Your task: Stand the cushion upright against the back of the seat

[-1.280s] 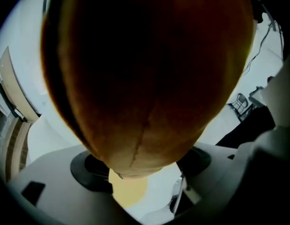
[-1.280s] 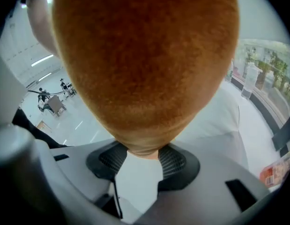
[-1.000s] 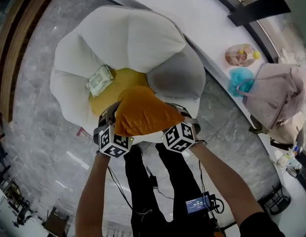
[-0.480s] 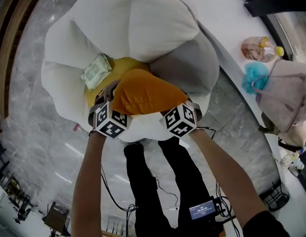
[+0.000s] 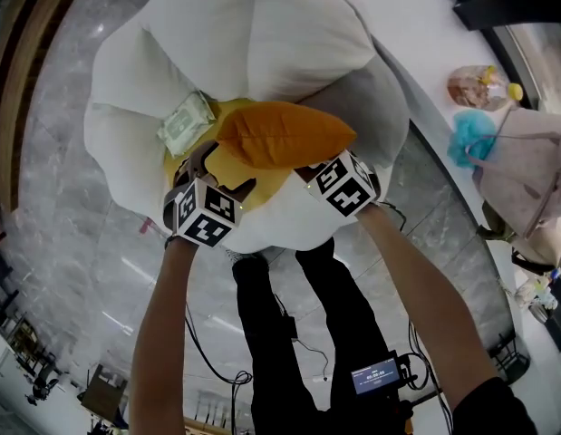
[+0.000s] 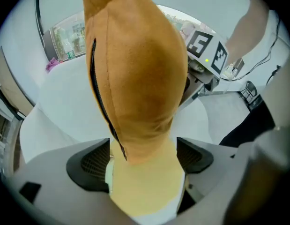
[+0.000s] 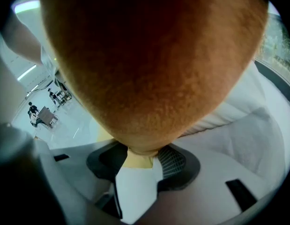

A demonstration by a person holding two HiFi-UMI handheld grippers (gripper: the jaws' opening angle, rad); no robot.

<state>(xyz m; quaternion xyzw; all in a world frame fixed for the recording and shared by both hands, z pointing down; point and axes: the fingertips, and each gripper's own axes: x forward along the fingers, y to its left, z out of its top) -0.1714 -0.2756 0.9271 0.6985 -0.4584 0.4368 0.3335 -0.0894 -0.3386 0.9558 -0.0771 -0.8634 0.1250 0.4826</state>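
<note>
Near left, left gripper (image 5: 207,166): jaws just been opening, wide now, pads clear of orange cushion (image 5: 285,134) corner between them. Near right, right gripper (image 5: 307,163): clamped tight on other corner. Cushion up on edge over yellow seat pad (image 5: 266,181), top tilted toward white chair back (image 5: 262,43); contact there unclear. Far left on seat, wipes packet (image 5: 185,125), just beside cushion.

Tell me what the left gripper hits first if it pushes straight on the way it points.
The orange cushion: its lower end already sits between the jaws of the left gripper, which have just been opening and seem to stand clear of it. Behind it, probably the yellow seat pad.
</note>
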